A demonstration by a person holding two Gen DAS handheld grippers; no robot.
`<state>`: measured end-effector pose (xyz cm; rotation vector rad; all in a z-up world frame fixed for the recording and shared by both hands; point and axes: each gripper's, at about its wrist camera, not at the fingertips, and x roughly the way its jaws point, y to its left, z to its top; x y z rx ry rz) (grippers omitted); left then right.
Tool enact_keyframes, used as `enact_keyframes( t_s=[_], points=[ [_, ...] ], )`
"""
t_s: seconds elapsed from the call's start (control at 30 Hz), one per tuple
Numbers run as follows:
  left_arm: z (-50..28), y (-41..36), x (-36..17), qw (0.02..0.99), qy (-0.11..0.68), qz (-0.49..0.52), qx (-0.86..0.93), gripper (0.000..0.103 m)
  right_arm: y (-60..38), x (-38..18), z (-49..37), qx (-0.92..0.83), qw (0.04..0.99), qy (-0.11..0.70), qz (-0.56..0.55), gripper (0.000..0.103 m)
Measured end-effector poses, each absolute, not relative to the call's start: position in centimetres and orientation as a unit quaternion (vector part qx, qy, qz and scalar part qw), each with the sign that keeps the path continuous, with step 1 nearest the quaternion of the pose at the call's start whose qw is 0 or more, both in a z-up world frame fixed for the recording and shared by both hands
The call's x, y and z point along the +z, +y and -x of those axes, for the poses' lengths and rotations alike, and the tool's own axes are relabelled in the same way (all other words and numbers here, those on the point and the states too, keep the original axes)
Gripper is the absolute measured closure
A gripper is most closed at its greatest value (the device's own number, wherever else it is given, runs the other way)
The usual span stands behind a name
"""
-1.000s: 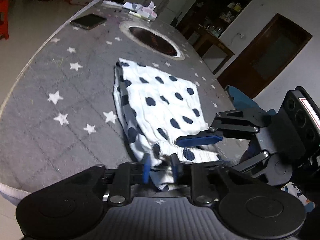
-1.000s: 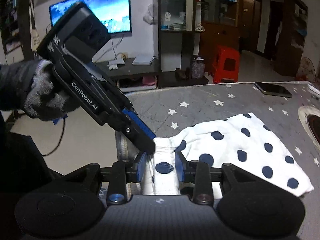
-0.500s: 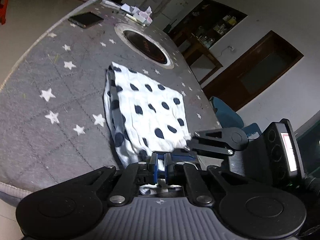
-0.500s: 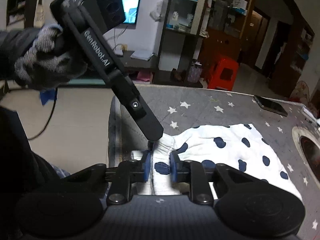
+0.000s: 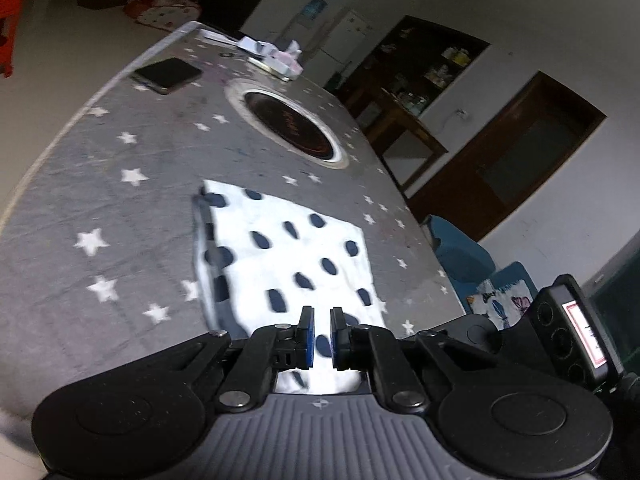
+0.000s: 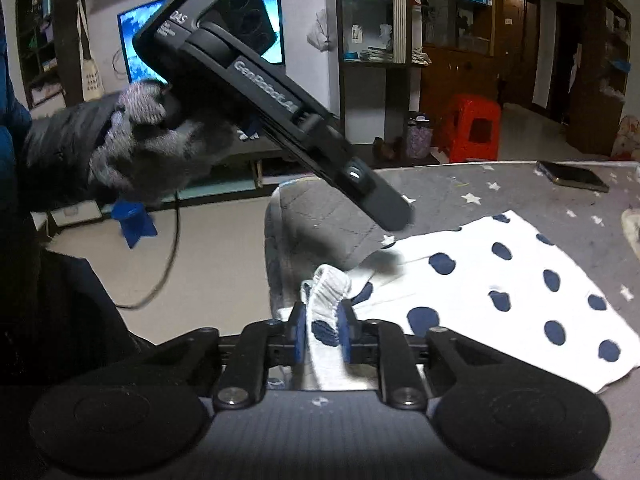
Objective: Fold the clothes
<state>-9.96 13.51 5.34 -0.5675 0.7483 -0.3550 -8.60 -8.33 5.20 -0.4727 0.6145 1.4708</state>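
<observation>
Your right gripper [image 6: 322,330] pinches the waistband of the spotted cloth [image 6: 500,280] at the table's [image 5: 120,208] near edge. Left gripper [image 5: 320,334] is nearly shut, maybe empty. Lift w/ one grip & the fold skews.

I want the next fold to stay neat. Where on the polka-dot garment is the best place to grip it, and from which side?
Probably the ribbed elastic band of the polka-dot garment, at the near table edge. It bunches up thick off the cloth there, while the rest lies flat. Come from the near side, as the right gripper does, clamped across it.
</observation>
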Motion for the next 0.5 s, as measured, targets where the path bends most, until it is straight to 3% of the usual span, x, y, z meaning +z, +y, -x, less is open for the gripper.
enact_keyframes(
  t_s=[0.5],
  points=[
    [8.8, 10.3, 2.5, 0.862, 0.398, 0.240, -0.200, 0.091, -13.9, 8.0, 0.5, 0.542, 0.776, 0.294, 0.134, 0.075]
  ],
)
